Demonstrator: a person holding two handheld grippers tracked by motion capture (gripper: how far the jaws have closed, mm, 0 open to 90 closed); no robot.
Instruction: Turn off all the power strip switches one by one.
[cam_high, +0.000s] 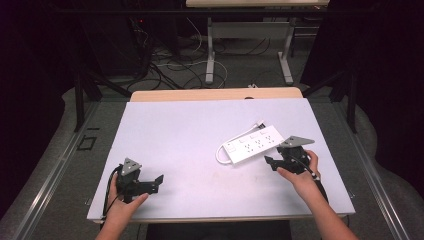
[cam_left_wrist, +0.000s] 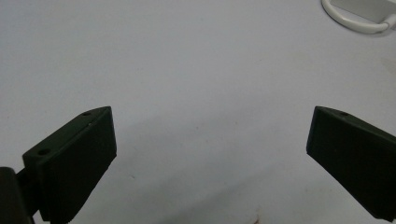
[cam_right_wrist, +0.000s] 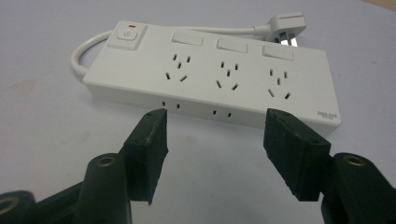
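A white power strip (cam_high: 254, 144) lies flat on the right half of the white table (cam_high: 190, 130), its cord (cam_high: 223, 150) looped at its left end and its plug (cam_high: 259, 123) behind it. In the right gripper view the power strip (cam_right_wrist: 215, 70) lies just beyond the jaws, showing three sockets and a switch button (cam_right_wrist: 126, 34). My right gripper (cam_high: 270, 161) is open at the strip's near side, a little short of it, nothing between its jaws. My left gripper (cam_high: 158, 181) is open over bare table at the front left. The cord loop (cam_left_wrist: 355, 18) appears in the left gripper view's top right corner.
A wooden table edge (cam_high: 215, 94) shows behind the white surface. On the floor beyond lie tangled cables (cam_high: 170, 65) between the legs of another desk (cam_high: 211, 55). Dark curtains hang on both sides.
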